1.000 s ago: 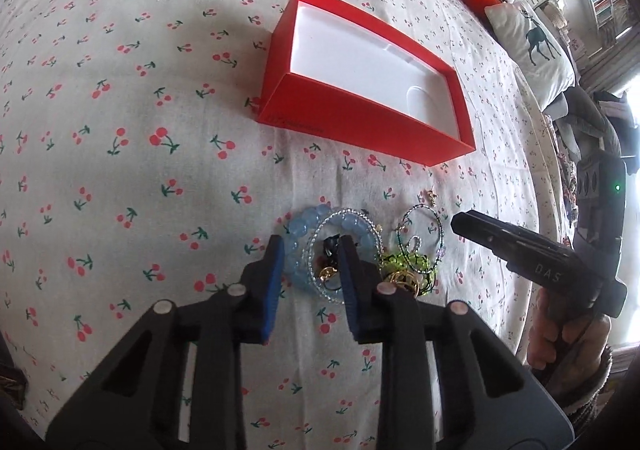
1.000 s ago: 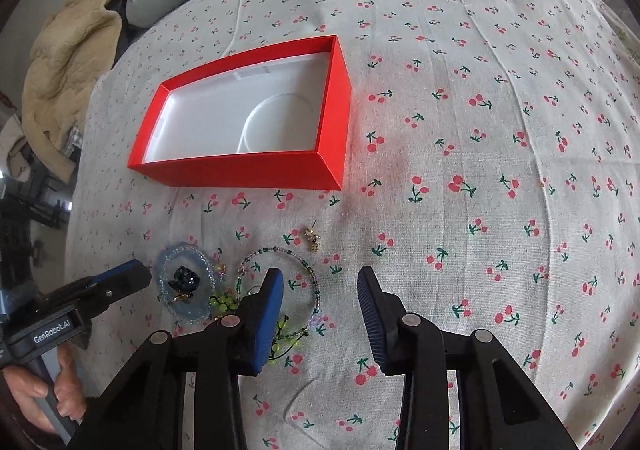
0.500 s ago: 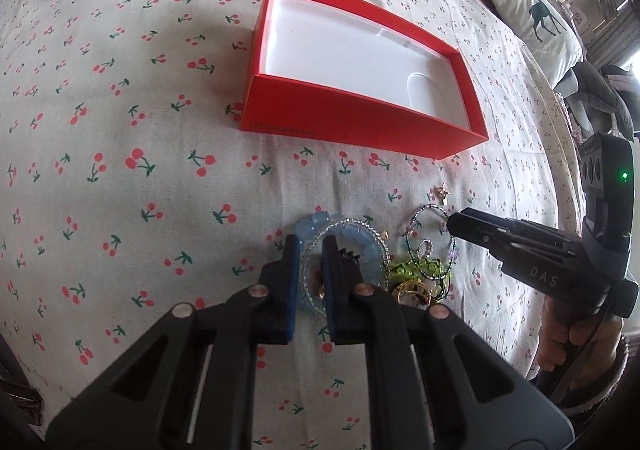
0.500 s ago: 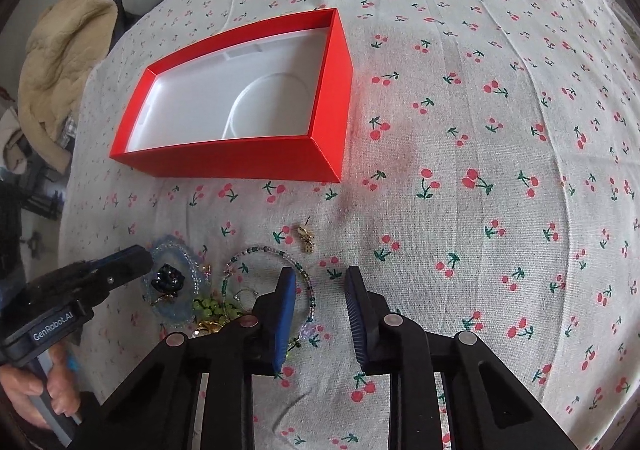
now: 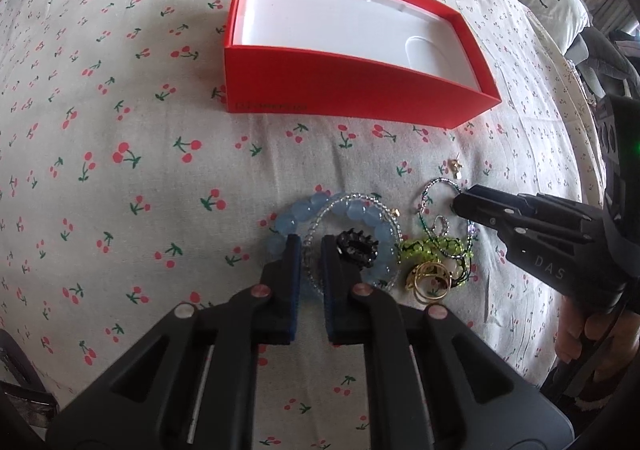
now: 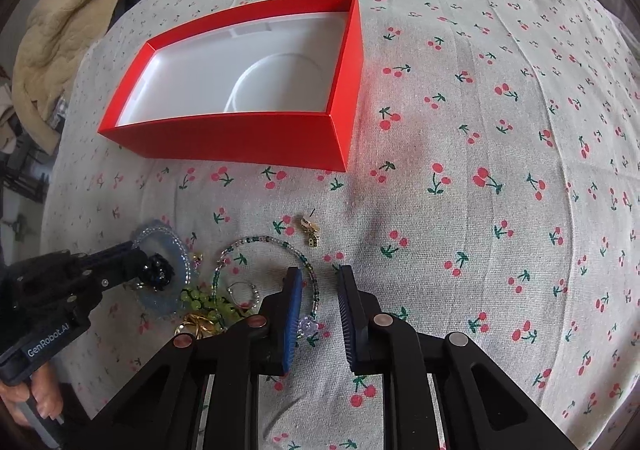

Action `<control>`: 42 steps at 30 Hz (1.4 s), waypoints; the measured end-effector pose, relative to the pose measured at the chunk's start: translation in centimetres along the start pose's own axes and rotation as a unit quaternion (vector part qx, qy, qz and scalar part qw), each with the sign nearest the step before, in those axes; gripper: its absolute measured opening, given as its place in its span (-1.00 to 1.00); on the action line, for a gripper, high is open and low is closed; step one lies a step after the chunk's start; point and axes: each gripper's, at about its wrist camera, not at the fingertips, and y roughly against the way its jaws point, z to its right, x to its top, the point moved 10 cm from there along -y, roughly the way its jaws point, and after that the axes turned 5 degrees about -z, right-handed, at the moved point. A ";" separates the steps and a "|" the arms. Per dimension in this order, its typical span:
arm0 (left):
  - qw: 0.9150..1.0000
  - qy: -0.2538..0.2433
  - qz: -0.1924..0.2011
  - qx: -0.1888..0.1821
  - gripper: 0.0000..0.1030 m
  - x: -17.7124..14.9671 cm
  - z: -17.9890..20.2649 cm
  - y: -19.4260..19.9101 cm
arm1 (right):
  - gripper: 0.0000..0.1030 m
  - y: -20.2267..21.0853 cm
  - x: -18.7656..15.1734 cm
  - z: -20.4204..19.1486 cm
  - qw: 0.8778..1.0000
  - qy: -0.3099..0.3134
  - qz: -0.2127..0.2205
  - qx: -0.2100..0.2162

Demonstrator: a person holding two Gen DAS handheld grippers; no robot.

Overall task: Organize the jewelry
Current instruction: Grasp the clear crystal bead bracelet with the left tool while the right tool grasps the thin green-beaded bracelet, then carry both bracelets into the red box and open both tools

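We have the left gripper [image 5: 311, 250] low in the middle of its own view, its jaws brought almost together on the clear seed-bead bracelet [image 5: 352, 240], whose strand passes between the pads beside the blue bead bracelet [image 5: 316, 218]. It looks clamped, though the strand is so fine we cannot be sure the pads bite rather than merely flank it. The right gripper [image 6: 318, 288] sits at bottom centre of its view; its jaws have just been closing, and the thin multicolour bead bracelet [image 6: 280, 250] runs through the gap with the pads not yet pressing it.

Everything here should be very light and limp. Strung beads will sag and slide, so we would pinch across the strand, not the round beads, which may roll out. The black flower ring [image 5: 357, 248], green bead cluster [image 5: 434, 248], gold rings [image 5: 430, 278] and small gold earring [image 6: 311, 231] lie tangled or close by, so a lift could drag neighbours along.

The red box [image 5: 340, 94] stands empty in the upper middle, on the cherry-print cloth [image 5: 120, 170].

Readable writing: "DAS" on the right gripper's body in the left view and "GenRobot.AI" at lower left in the right view. The box's front print is illegible.
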 end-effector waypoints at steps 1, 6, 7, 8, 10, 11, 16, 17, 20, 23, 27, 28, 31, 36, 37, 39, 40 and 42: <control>1.000 0.000 0.001 0.005 -0.87 0.0 -0.1 -0.1 | -0.67 -0.1 0.0 -0.1 1.000 0.004 0.001 -0.004; 1.000 0.005 0.014 0.003 -0.87 0.3 -0.1 0.6 | -0.88 -0.4 -0.2 -1.4 0.999 0.031 0.008 -0.025; 1.000 0.006 0.016 0.001 -0.87 0.4 -0.2 0.8 | -0.91 -0.5 -0.2 -1.6 0.999 0.032 0.009 -0.023; 1.000 0.008 0.019 -0.001 -0.87 0.4 -0.2 1.1 | -0.92 -0.6 -0.3 -1.8 0.999 0.033 0.010 -0.021; 1.000 0.010 0.027 -0.004 -0.87 0.4 -0.2 1.6 | -0.93 -0.4 -0.5 -2.0 0.999 0.029 0.013 -0.013; 0.999 0.010 0.031 -0.007 -0.87 0.4 -0.2 1.9 | -0.94 -0.2 -0.5 -2.2 0.999 0.028 0.015 -0.008; 0.998 0.010 0.055 -0.019 -0.87 0.6 0.0 3.7 | -0.94 1.7 -0.1 -2.9 0.999 0.025 0.040 0.011; 0.998 0.010 0.060 -0.020 -0.87 0.6 0.0 4.1 | -0.94 2.1 0.1 -3.0 0.999 0.025 0.046 0.015; 0.997 0.011 0.074 -0.026 -0.87 0.6 0.0 5.3 | -0.94 3.5 0.3 -3.4 0.997 0.023 0.063 0.024; 0.996 0.011 0.088 -0.033 -0.87 0.7 0.1 6.6 | -0.94 5.0 0.6 -2.8 0.996 0.022 0.076 0.029; 0.993 0.011 0.107 -0.038 -0.87 1.3 0.8 8.0 | -0.94 7.1 1.0 -2.1 0.995 0.015 0.094 0.040; 0.993 0.011 0.110 -0.039 -0.87 1.8 1.2 8.2 | -0.94 7.8 1.3 -1.9 0.994 0.012 0.099 0.042; 0.991 0.008 0.128 -0.037 -0.87 2.6 1.9 9.3 | -0.94 8.9 1.8 -1.8 0.992 0.003 0.114 0.047; 0.987 0.003 0.156 -0.049 -0.87 4.7 3.2 10.9 | -0.94 11.0 3.2 -2.1 0.989 -0.006 0.139 0.055; 0.986 0.002 0.161 -0.052 -0.87 5.2 3.4 11.1 | -0.94 11.3 3.5 -2.2 0.988 -0.006 0.144 0.055; 0.984 0.001 0.168 -0.060 -0.87 6.2 3.9 11.2 | -0.94 11.7 4.3 -2.4 0.987 -0.006 0.151 0.055; 0.983 0.002 0.169 -0.065 -0.87 6.7 4.1 11.1 | -0.94 11.9 4.7 -2.5 0.987 -0.008 0.153 0.056; 0.982 0.007 0.172 -0.078 -0.87 7.7 4.3 10.7 | -0.94 11.9 5.5 -2.7 0.986 -0.011 0.157 0.057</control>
